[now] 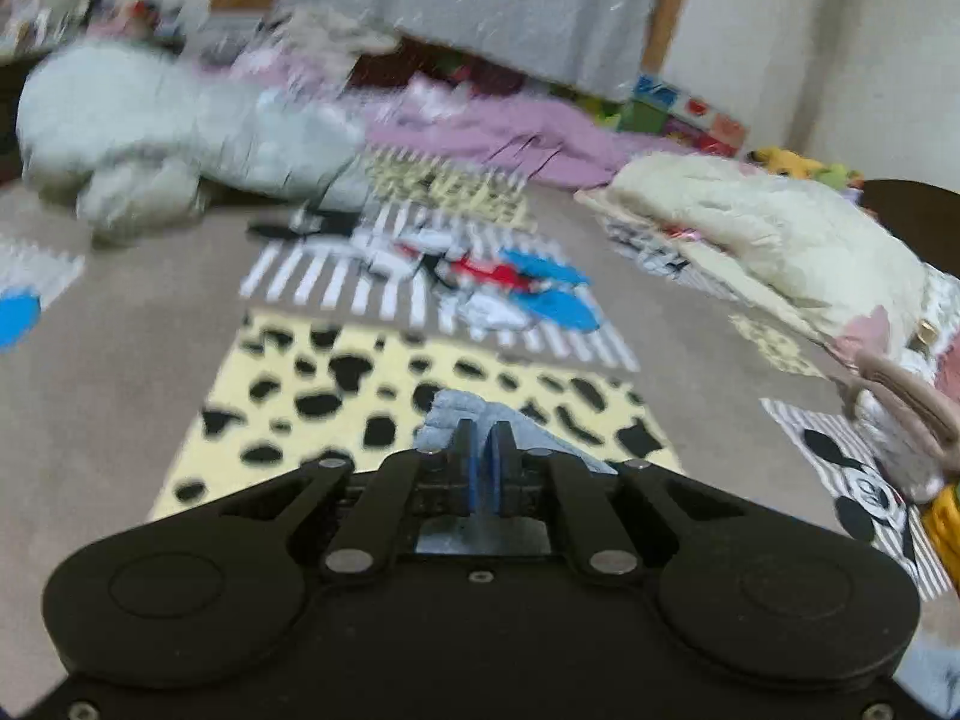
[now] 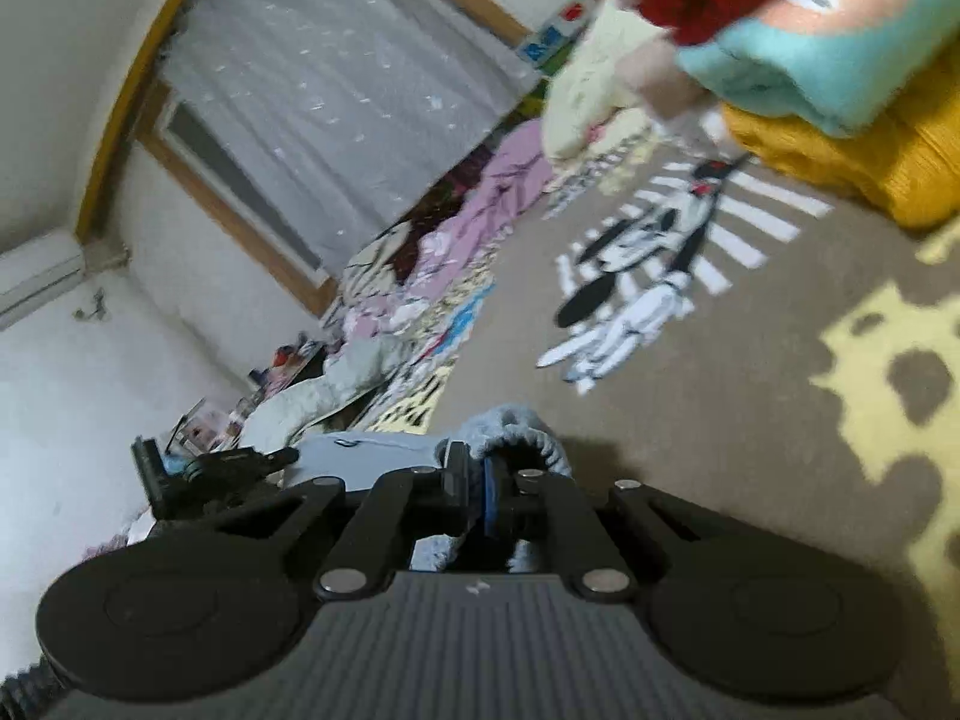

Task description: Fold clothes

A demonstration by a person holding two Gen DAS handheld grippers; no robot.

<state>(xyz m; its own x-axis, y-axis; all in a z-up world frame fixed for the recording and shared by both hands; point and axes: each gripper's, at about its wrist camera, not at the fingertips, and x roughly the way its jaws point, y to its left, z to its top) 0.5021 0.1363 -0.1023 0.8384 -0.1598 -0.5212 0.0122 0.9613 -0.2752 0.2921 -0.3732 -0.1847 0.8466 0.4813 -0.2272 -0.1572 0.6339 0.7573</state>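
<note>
Both wrist views low over the patterned rug (image 1: 336, 396), right rolled, sharing curtained window (image 2: 336, 90)

Most of the light blue cloth (image 1: 456, 420) lies hidden behind the left gripper's body. At 1 o'clock in the right wrist view, the stacked folded pile (image 2: 840, 60) is cut off and motion-smeared; at 11 o'clock, far clutter (image 1: 120, 12) blurs beyond telling.

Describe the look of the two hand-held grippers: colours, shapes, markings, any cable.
The left hand-held gripper is matte black: two round discs, angled link bars with silver pins, blue pads on its fingers. The right hand-held gripper matches in shape, with blue pads too, but has a ribbed grey top plate and a black corrugated cable at lower left.
</note>
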